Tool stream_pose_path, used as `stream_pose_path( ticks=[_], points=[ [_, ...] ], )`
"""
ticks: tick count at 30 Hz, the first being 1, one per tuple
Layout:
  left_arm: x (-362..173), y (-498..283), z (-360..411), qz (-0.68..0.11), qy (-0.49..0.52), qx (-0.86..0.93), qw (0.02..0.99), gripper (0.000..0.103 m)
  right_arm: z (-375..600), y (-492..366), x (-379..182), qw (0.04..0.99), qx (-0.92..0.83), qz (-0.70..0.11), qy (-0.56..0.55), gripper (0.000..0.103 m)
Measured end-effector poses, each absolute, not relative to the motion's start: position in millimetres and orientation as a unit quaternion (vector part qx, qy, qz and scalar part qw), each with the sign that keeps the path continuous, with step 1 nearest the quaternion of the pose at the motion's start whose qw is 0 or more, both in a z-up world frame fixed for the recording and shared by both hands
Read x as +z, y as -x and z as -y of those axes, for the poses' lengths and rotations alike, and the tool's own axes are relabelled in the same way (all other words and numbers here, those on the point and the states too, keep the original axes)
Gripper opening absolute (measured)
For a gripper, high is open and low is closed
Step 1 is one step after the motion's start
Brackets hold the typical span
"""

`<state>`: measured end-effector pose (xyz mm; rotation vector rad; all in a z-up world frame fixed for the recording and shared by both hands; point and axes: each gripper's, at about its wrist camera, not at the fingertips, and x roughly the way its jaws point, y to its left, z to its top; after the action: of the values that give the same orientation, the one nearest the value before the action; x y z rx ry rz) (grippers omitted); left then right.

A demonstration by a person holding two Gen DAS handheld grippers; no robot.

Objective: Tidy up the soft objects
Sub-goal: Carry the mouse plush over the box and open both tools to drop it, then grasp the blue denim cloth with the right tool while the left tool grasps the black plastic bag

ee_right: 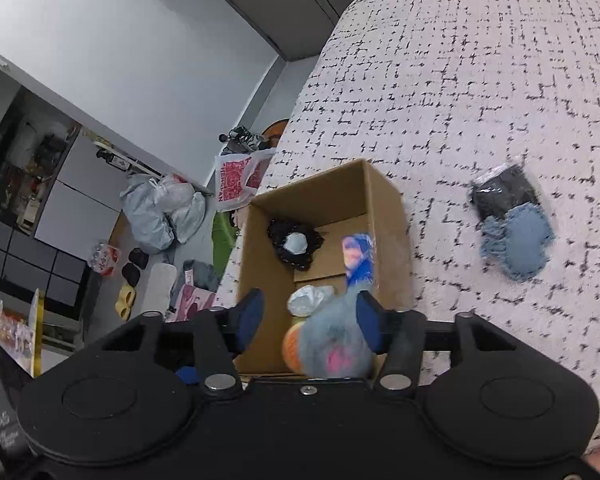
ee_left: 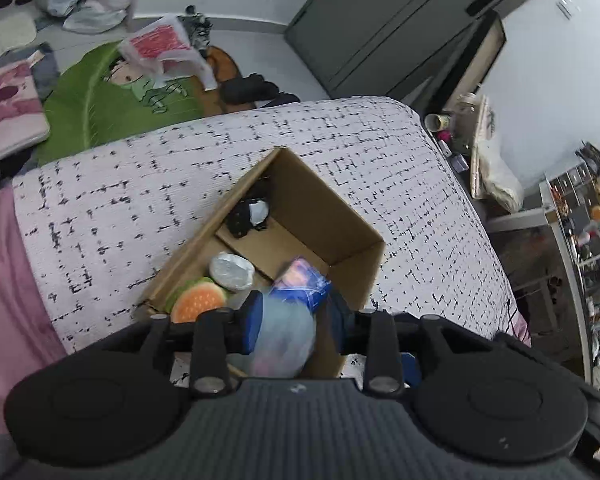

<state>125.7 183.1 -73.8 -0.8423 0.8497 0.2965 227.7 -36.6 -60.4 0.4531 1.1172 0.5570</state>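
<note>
Pale blue soft bundle [ee_left: 284,336], blurred, pink-patched, sits upright between both claws above open cardboard box [ee_left: 336,216]; left claw [ee_left: 296,320] touches it, right claw [ee_right: 310,320] stands parted; grip unclear.

An open cardboard box [ee_right: 384,216] sits on the bed. Inside lie a black lacy item with a white centre [ee_right: 296,246], a silvery-white pouch [ee_left: 231,271], a burger-shaped plush [ee_left: 198,300] and a blurred pale-blue bagged bundle [ee_left: 284,332] with a blue-pink packet [ee_right: 358,258]. Outside, black and fuzzy blue pieces [ee_right: 514,236] lie together on the bed.
</note>
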Motion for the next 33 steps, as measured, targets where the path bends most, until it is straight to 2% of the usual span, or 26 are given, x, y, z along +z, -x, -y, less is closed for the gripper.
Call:
stream_pose_path(
  ticks=[5, 9, 12, 33],
  points=[
    [-73.0, -124.8, -184.4, -0.401, 0.384, 0.156, 0.817, 0.044, 56.9, -230.5, -61.1, 0.786, 0.255, -0.521, -0.212, 0.057],
    [-66.3, -128.3, -172.9, -0.396, 0.372, 0.155, 0.825, 0.055, 77.4, -235.2, -61.3, 0.789, 0.250, -0.518, -0.214, 0.060],
    [-65.5, -135.1, -162.2, -0.398, 0.370, 0.148, 0.827, 0.058, 92.4, -240.1, -62.5, 0.793, 0.242, -0.515, -0.217, 0.062],
    [-56.7, -182.0, -80.7, -0.415, 0.330, 0.107, 0.841, 0.059, 171.5, -281.4, -83.0, 0.798, 0.209, -0.518, -0.228, 0.063]
  ],
)
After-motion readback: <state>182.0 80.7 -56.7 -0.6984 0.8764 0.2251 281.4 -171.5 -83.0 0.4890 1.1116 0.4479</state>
